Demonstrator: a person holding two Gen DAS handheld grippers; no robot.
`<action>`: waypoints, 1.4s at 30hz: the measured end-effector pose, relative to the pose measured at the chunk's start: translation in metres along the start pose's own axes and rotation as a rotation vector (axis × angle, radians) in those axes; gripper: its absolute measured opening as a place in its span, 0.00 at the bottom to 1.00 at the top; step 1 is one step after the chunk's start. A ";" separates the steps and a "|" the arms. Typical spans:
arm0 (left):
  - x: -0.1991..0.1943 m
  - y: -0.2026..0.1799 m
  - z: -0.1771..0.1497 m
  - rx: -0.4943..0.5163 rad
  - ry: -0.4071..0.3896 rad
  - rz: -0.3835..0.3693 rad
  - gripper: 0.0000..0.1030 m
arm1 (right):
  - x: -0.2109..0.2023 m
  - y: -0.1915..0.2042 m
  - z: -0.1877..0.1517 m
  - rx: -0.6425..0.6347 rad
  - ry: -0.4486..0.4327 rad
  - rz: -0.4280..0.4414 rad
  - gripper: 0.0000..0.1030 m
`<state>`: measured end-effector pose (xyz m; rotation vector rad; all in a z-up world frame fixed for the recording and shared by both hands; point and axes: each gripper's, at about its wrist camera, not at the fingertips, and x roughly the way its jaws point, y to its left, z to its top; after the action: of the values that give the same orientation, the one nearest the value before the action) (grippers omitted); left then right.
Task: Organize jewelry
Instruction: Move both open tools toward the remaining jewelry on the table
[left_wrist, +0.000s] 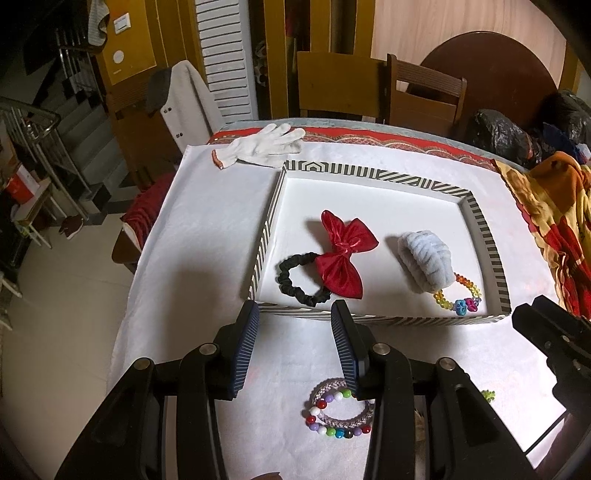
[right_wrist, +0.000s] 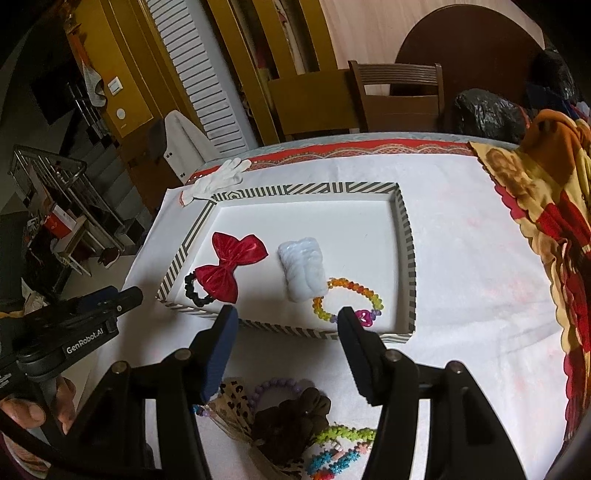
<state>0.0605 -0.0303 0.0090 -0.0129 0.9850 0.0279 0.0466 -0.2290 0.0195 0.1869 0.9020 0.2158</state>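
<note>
A striped-rim white tray (left_wrist: 484, 236) (right_wrist: 404, 236) holds a red bow on a black scrunchie (left_wrist: 341, 254) (right_wrist: 229, 266), a pale blue fluffy scrunchie (left_wrist: 428, 258) (right_wrist: 303, 269) and a rainbow bead bracelet (left_wrist: 460, 299) (right_wrist: 347, 299). My left gripper (left_wrist: 295, 314) is open and empty above the near tray edge. Below it lie a multicoloured bead bracelet (left_wrist: 334, 428) and a woven bangle (left_wrist: 365, 410). My right gripper (right_wrist: 284, 317) is open and empty, above a purple bead bracelet (right_wrist: 273, 387), a brown scrunchie (right_wrist: 291, 421), a leopard-print piece (right_wrist: 232, 402) and several bright bracelets (right_wrist: 340, 450).
A white glove (left_wrist: 266, 146) (right_wrist: 218, 179) lies behind the tray. A patterned orange cloth (left_wrist: 554, 214) (right_wrist: 546, 221) covers the right table side. Chairs (left_wrist: 424, 96) and black bags (left_wrist: 506, 133) stand behind. The table's left edge drops to the floor (left_wrist: 66, 295).
</note>
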 end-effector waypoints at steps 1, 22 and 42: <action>-0.001 0.000 -0.001 0.000 0.000 0.000 0.35 | 0.000 0.001 0.000 -0.004 0.001 -0.002 0.58; -0.003 0.001 -0.013 0.016 0.030 -0.014 0.35 | -0.008 0.003 -0.008 -0.024 0.001 -0.035 0.61; -0.008 0.034 -0.033 0.019 0.072 -0.034 0.34 | -0.021 -0.005 -0.015 -0.020 -0.004 -0.043 0.62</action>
<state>0.0278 0.0026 -0.0024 -0.0134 1.0566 -0.0135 0.0228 -0.2383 0.0249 0.1491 0.8988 0.1844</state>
